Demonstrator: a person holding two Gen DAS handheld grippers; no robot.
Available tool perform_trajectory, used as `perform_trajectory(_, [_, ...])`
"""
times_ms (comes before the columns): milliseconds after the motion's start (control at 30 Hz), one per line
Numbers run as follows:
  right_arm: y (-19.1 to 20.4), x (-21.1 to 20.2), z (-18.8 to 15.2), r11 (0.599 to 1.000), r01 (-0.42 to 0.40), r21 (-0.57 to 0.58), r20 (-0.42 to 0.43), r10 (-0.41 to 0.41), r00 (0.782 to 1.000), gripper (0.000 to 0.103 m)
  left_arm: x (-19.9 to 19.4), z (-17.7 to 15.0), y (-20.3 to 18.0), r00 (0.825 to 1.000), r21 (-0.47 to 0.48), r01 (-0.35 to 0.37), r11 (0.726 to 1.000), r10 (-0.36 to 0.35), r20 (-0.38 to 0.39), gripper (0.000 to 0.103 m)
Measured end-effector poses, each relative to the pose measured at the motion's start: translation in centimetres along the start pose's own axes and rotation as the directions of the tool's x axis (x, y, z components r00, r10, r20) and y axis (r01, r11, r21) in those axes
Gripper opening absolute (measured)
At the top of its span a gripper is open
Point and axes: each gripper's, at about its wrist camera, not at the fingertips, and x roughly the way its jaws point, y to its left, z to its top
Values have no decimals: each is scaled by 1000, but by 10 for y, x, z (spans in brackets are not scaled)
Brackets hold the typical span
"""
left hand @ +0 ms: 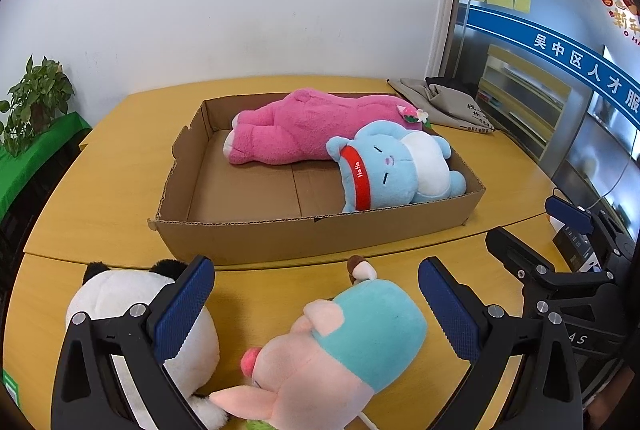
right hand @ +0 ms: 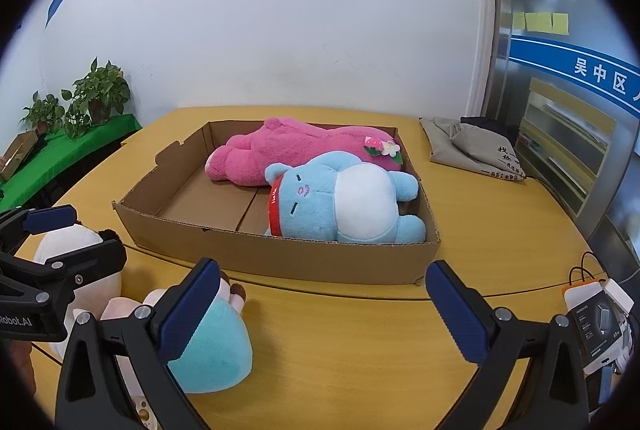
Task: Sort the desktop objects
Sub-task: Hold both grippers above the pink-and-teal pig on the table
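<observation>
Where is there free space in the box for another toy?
The cardboard box has bare floor on its left half, beside the pink plush. The right side is crowded by the blue plush.

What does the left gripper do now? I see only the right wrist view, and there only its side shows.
Observer: The left gripper is open. The pig lies between its fingers, not yet clamped.
Operator: Is the white toy in its way?
Observer: That is a panda with black ears. It lies left of the pig, outside the fingers; one finger crosses in front of it, and I cannot tell if they touch.
Operator: Where is my gripper from there?
Observer: The right gripper hangs to the right of the pig, apart from it.
</observation>
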Motion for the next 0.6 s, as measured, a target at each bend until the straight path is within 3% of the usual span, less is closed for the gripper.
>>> perform_trajectory(600, [4,3,1,1000,16,-13,-12,-16,1000,103,0,-4,3,1000,-8,19,1000,-19,-6,103])
